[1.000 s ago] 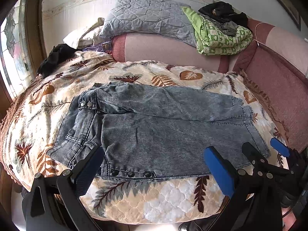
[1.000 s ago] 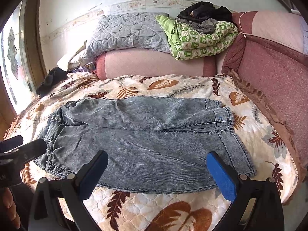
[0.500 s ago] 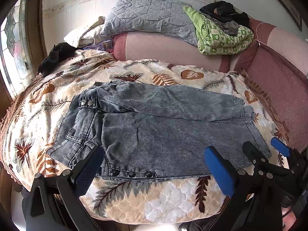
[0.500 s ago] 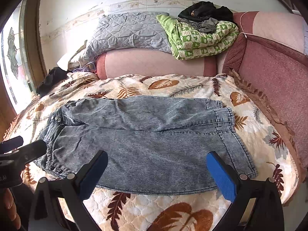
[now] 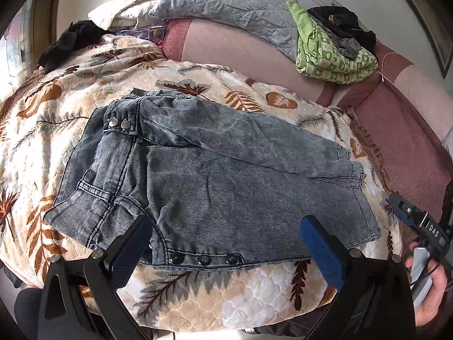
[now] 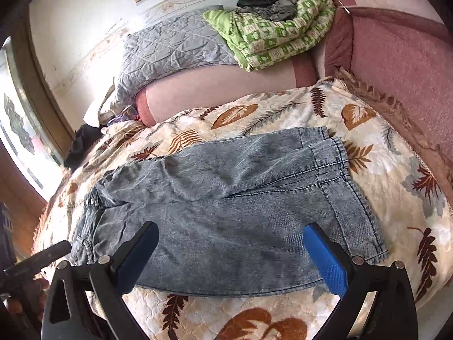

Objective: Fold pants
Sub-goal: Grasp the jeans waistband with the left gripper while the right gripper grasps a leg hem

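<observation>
Grey washed-denim pants (image 5: 215, 181) lie flat on a leaf-patterned blanket, one leg folded over the other, waistband with metal snaps at the left, hems at the right. The same pants (image 6: 232, 206) fill the middle of the right wrist view. My left gripper (image 5: 226, 249) hovers open over the near edge by the row of dark buttons, nothing between its blue pads. My right gripper (image 6: 230, 252) is open too, above the near edge towards the hem end. The other gripper's tip (image 5: 416, 221) and a hand (image 5: 433, 297) show at the left view's right edge.
The leaf-print blanket (image 5: 198, 306) covers a sofa seat. A pink backrest (image 5: 235, 48) carries a grey quilt (image 5: 226, 2), a green checked blanket (image 5: 331, 53) and dark clothes. A pink armrest (image 6: 396, 70) rises at the right. A window (image 6: 19, 130) is at the left.
Both cameras have tilted, the left view rolling clockwise and the right anticlockwise, and both have moved slightly closer over the pants. The pants have not moved. Both grippers stay open.
</observation>
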Motion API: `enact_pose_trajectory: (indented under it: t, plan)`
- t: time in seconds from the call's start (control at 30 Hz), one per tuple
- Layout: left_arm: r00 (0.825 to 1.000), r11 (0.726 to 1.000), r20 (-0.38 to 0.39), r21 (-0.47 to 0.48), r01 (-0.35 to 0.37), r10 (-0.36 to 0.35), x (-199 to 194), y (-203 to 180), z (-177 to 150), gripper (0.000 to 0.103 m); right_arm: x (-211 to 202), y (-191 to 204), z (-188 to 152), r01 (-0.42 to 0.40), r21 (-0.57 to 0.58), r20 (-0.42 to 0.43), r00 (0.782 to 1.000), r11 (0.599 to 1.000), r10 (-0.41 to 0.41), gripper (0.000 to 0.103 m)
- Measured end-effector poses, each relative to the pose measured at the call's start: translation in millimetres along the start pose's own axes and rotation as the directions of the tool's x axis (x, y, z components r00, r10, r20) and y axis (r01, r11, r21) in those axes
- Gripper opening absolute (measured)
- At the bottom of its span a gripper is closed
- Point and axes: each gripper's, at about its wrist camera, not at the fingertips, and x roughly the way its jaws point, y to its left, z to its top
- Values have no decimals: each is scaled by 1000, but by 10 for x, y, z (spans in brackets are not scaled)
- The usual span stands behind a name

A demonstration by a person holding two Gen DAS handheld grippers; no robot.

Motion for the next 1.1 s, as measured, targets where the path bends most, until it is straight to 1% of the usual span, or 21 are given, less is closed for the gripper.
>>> enact_pose_trajectory:
  t: [0.07, 0.1, 0.13, 0.17, 0.23, 0.27, 0.33, 0.37, 0.43, 0.47, 0.53, 0.6, 0.63, 0.7, 0.73, 0.77, 0.8, 0.9, 0.97, 1.03, 1.1]
  plan:
    - [1000, 1000, -18, -1, -24, 24, 2, 148, 125, 103, 51, -244, 209, -20, 46, -25, 999, 999, 21, 103]
    - [998, 999, -30, -7, -52, 52, -10, 231, 213, 103, 95, -370, 323, -30, 70, -35, 999, 997, 33, 103]
    - [998, 998, -8, -22, -55, 55, -29, 313, 309, 103, 144, -512, 448, -37, 93, -42, 998, 995, 41, 103]
    - [998, 997, -8, -38, -67, 67, -37, 409, 409, 103, 224, -643, 574, -38, 114, -58, 997, 993, 45, 103]
    - [998, 994, 14, -83, -65, 66, 9, 605, 610, 103, 433, -924, 834, -48, 178, -95, 993, 983, 66, 103]
    - [998, 992, 6, -105, -69, 70, 75, 711, 698, 103, 537, -1051, 957, -54, 204, -100, 992, 977, 76, 103]
    - [995, 988, -47, -126, -88, 83, 275, 913, 837, 103, 805, -1267, 1187, -34, 234, -144, 987, 972, 69, 103]
    - [994, 987, -60, -132, -96, 89, 366, 1004, 899, 103, 942, -1353, 1284, -19, 243, -166, 984, 970, 61, 103]
    - [992, 984, -69, -142, -112, 103, 474, 1155, 996, 103, 1191, -1492, 1445, 12, 240, -200, 979, 971, 38, 103]
    - [992, 983, -65, -143, -113, 105, 522, 1218, 1065, 103, 1323, -1559, 1503, 12, 245, -224, 974, 969, 44, 103]
    - [992, 981, -42, -154, -122, 117, 602, 1346, 1220, 103, 1562, -1682, 1592, 20, 260, -260, 964, 965, 50, 100]
    - [992, 978, -29, -171, -123, 120, 694, 1476, 1393, 102, 1750, -1758, 1681, 30, 248, -274, 961, 968, 40, 87]
    - [991, 975, -34, -176, -134, 130, 747, 1528, 1477, 101, 1847, -1793, 1712, 40, 244, -285, 958, 969, 32, 83]
    - [989, 973, -38, -173, -150, 146, 854, 1602, 1641, 97, 2038, -1833, 1750, 60, 225, -324, 946, 972, 17, 65]
    - [986, 972, -42, -168, -163, 159, 910, 1624, 1712, 96, 2128, -1839, 1764, 71, 207, -343, 939, 976, 4, 61]
    - [984, 970, -45, -163, -179, 174, 962, 1651, 1774, 96, 2195, -1839, 1774, 83, 189, -357, 934, 979, -10, 59]
    - [983, 969, -49, -164, -183, 177, 1018, 1674, 1831, 96, 2249, -1844, 1779, 92, 176, -367, 930, 980, -22, 59]
    - [985, 970, -61, -172, -171, 163, 1173, 1716, 1952, 96, 2365, -1881, 1774, 120, 154, -392, 919, 981, -51, 59]
    - [989, 974, -81, -177, -138, 126, 1285, 1720, 2018, 96, 2434, -1898, 1753, 121, 144, -413, 909, 982, -51, 59]
    - [991, 977, -98, -182, -110, 94, 1385, 1703, 2066, 96, 2449, -1898, 1755, 110, 133, -409, 911, 985, -47, 59]
    - [989, 978, -112, -175, -115, 96, 1473, 1679, 2103, 96, 2472, -1913, 1759, 97, 136, -407, 913, 986, -34, 57]
